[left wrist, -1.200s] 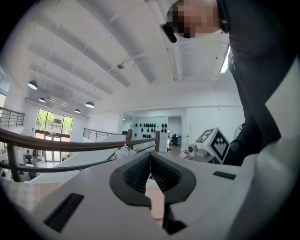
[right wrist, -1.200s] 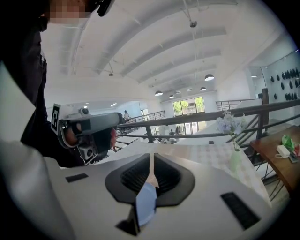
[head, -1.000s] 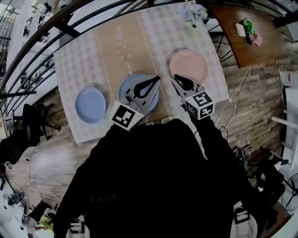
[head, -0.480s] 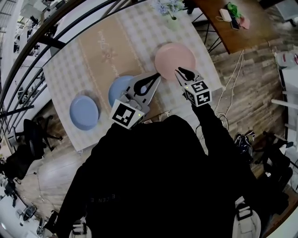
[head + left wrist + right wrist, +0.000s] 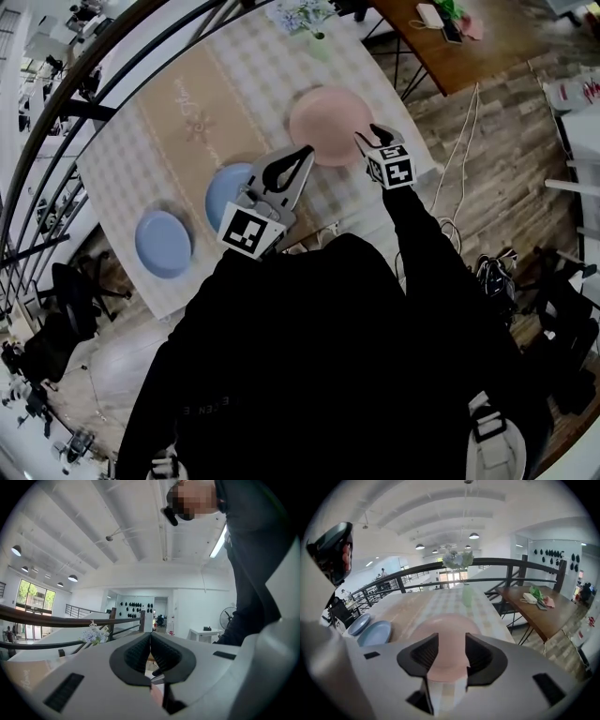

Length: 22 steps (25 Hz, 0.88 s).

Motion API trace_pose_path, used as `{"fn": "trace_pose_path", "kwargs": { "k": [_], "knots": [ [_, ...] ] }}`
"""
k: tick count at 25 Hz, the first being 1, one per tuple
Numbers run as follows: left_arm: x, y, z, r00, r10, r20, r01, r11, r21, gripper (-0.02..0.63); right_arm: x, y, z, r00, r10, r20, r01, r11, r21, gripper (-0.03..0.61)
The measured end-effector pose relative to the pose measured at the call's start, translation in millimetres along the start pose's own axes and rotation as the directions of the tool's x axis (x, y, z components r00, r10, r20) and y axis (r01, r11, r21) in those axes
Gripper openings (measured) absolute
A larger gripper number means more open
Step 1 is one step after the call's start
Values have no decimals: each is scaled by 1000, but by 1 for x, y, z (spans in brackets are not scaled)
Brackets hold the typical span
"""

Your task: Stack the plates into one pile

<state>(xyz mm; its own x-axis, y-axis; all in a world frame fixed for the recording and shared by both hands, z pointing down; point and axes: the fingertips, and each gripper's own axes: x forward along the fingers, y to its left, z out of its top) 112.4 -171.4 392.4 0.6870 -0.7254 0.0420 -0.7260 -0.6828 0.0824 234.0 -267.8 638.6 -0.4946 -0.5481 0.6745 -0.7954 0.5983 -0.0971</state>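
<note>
**A:** Where do the plates lie?

**B:** The pink plate (image 5: 328,125) sits at upper centre of the head view on the checked cloth of the bench (image 5: 122,187). The middle blue plate (image 5: 223,192) is to its lower left, and the outer blue plate (image 5: 162,244) lies further left. All three are apart, none stacked.

**A:** And the right hand-held gripper (image 5: 368,136)?

**B:** It is at the pink plate's right edge. Its jaws have just been opening and stand wide. In its own view the plate shows through the gap, but the pads (image 5: 426,652) do not press on it.

**A:** The left one?

**B:** The left hand-held gripper (image 5: 305,153) hangs over the middle blue plate, its tip near the pink plate's lower left rim, its jaws together on nothing.

**A:** Anything beyond?

**B:** A vase of flowers (image 5: 317,42) stands at the bench's top edge, and a wooden table (image 5: 450,56) is at upper right.
</note>
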Motion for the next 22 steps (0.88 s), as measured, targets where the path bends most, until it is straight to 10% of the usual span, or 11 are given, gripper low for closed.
{"fn": "trace_pose_path", "kwargs": {
  "k": [22],
  "knots": [
    [8, 6, -23, 998, 53, -45, -53, 998, -16, 20, 95, -88, -58, 955, -86, -284, 126, 984, 126, 178]
  ]
}}
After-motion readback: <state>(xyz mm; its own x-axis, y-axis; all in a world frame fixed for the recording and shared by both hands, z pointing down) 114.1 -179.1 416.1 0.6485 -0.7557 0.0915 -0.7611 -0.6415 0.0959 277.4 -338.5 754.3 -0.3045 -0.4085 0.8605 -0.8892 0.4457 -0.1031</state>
